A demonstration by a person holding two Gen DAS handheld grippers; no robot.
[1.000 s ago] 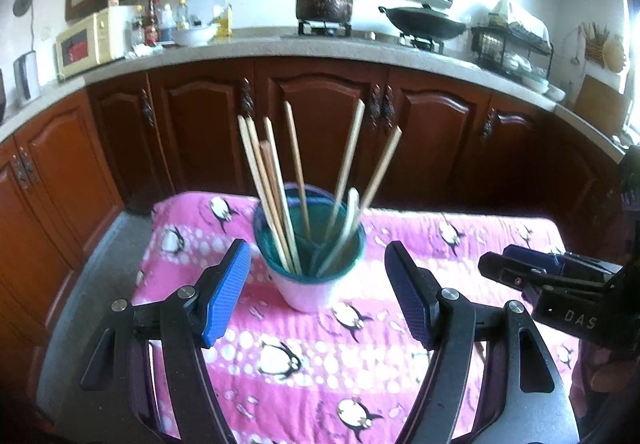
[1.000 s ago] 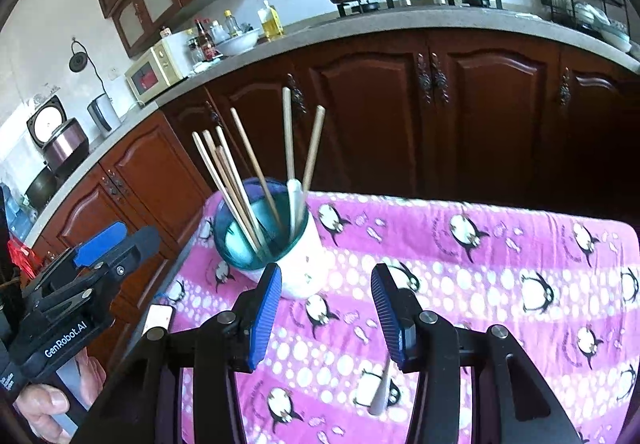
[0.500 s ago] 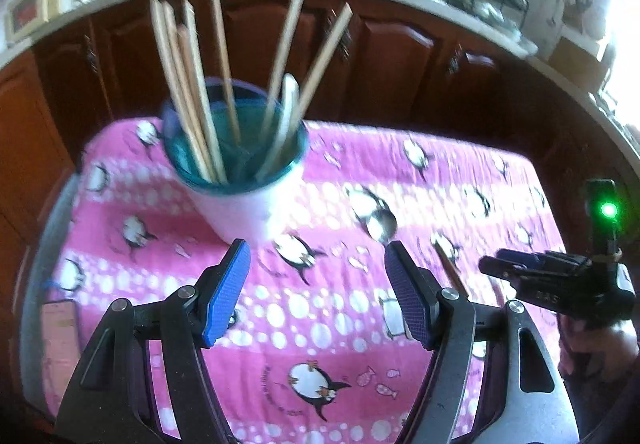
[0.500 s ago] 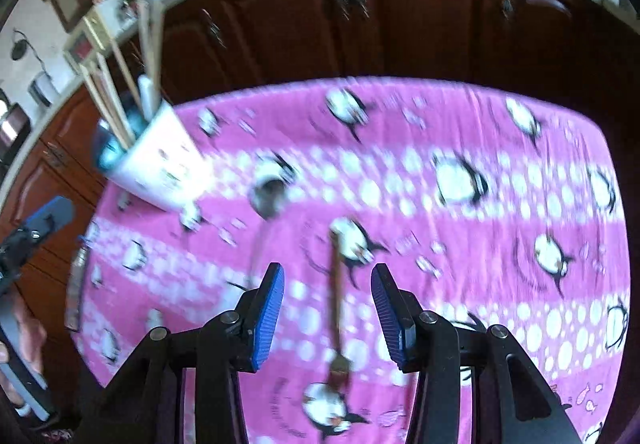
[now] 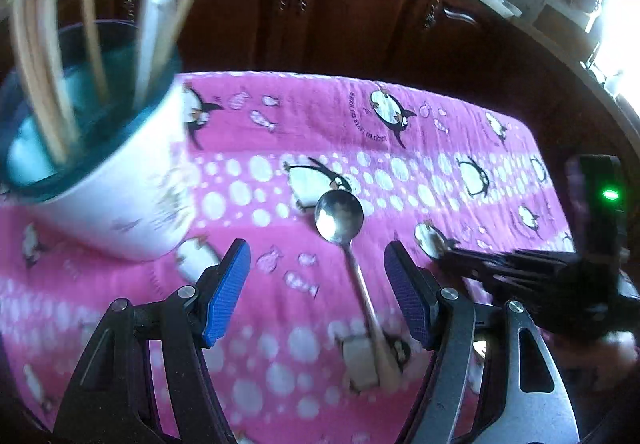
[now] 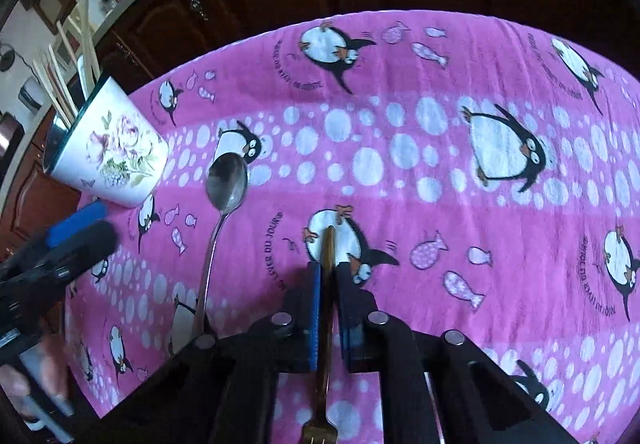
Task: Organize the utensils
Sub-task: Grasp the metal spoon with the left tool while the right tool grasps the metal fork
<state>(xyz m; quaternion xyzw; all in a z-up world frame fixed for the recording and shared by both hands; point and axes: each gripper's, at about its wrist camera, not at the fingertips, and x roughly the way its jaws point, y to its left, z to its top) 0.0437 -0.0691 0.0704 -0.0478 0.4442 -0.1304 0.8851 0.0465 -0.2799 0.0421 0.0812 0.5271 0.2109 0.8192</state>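
A white floral cup (image 5: 120, 204) with a teal inside holds several chopsticks (image 5: 36, 56) and stands at the table's left; it also shows in the right wrist view (image 6: 112, 152). A metal spoon (image 5: 340, 220) lies on the pink penguin cloth (image 5: 400, 148), between the fingers of my open left gripper (image 5: 316, 296). My right gripper (image 6: 328, 276) is shut on the wooden handle of a fork (image 6: 329, 248), whose tines (image 6: 318, 434) point back under the gripper. The spoon (image 6: 226, 184) lies left of it.
Dark wooden kitchen cabinets (image 5: 320, 4) stand behind the table, with a counter above. My right gripper appears at the right of the left wrist view (image 5: 520, 268). My left gripper appears at the left edge of the right wrist view (image 6: 60, 244).
Both grippers have dropped down towards the cloth. My right gripper has closed on the fork handle. My left gripper has moved right from the cup to over the spoon.
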